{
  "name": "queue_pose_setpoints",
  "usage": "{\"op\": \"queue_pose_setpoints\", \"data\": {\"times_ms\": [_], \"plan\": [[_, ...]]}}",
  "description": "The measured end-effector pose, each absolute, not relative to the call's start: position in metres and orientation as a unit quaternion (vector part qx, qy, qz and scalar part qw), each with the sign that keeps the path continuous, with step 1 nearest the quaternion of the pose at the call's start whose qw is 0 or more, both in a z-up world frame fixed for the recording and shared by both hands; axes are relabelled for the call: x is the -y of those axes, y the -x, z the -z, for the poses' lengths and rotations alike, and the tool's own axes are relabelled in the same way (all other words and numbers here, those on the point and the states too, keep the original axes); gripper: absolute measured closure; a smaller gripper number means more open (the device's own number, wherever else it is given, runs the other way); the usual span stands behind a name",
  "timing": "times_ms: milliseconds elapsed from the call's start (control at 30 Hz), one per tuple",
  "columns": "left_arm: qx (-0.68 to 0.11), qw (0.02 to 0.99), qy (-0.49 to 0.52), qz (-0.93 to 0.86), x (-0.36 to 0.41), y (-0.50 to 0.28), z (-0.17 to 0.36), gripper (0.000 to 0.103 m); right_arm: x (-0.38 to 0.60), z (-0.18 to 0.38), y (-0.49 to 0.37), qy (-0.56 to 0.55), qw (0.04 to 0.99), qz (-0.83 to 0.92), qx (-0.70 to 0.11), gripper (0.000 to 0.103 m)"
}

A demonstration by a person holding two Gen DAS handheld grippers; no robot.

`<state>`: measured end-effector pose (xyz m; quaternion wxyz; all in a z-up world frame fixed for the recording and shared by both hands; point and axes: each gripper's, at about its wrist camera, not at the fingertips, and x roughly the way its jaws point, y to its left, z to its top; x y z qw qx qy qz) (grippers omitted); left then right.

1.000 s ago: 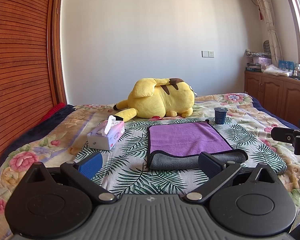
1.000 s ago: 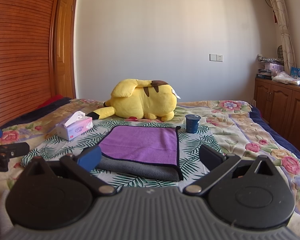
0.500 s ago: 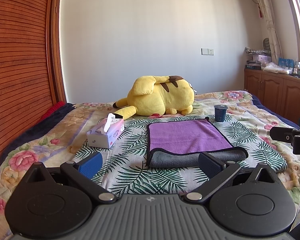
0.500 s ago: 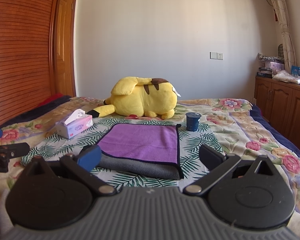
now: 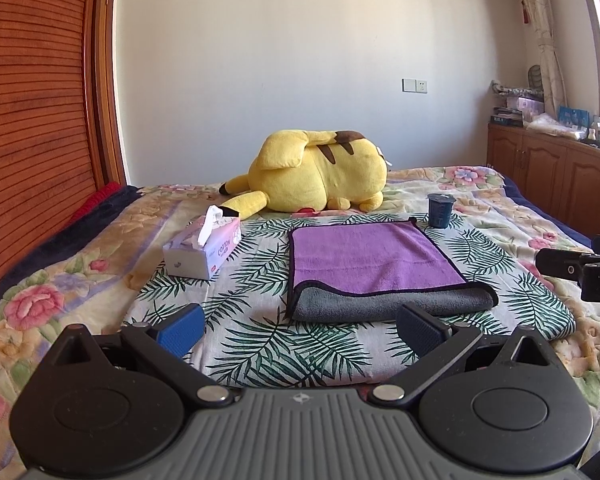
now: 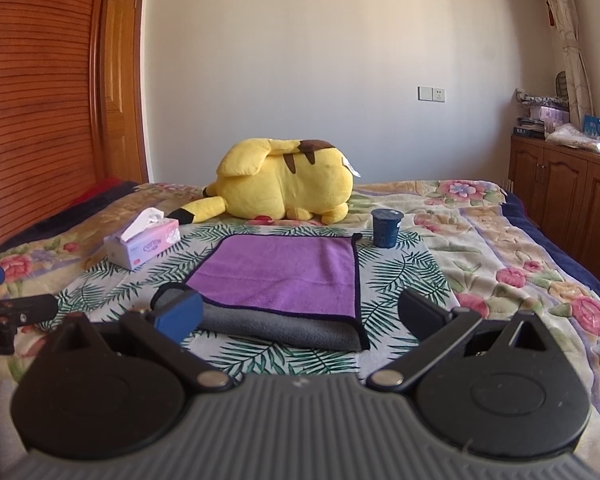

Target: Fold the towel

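Lying: towel folded, purple over grey, centre frame on bed
left gripper: fingers apart, holding nothing; just short of towel's near edge
right gripper: apart, holding nothing; near grey fold
extras: tissue box left of towel; cup upper right

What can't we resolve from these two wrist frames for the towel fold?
- Towel: how many layers lie in the fold; the purple top and grey roll hide what is beneath, both views.
- Towel's near-left corner, right wrist view: the blue fingertip covers it.
- Right gripper, left wrist view: cut off by the right edge; jaws unseen there.
- Blue cup: contents hidden; label too small.
- Tissue box: small print unreadable.
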<state>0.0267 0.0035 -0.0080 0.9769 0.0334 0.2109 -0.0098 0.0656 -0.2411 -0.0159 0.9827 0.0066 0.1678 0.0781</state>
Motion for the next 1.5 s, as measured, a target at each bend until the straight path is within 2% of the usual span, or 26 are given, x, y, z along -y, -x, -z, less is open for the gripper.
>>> {"op": "queue_pose_setpoints", "data": {"times_ms": [1500], "plan": [[-0.267,0.962,-0.042,0.026,-0.014,-0.161,0.047,0.018,0.253,0.050,-0.190,0.022,0.959,-0.109,-0.260,0.000]]}}
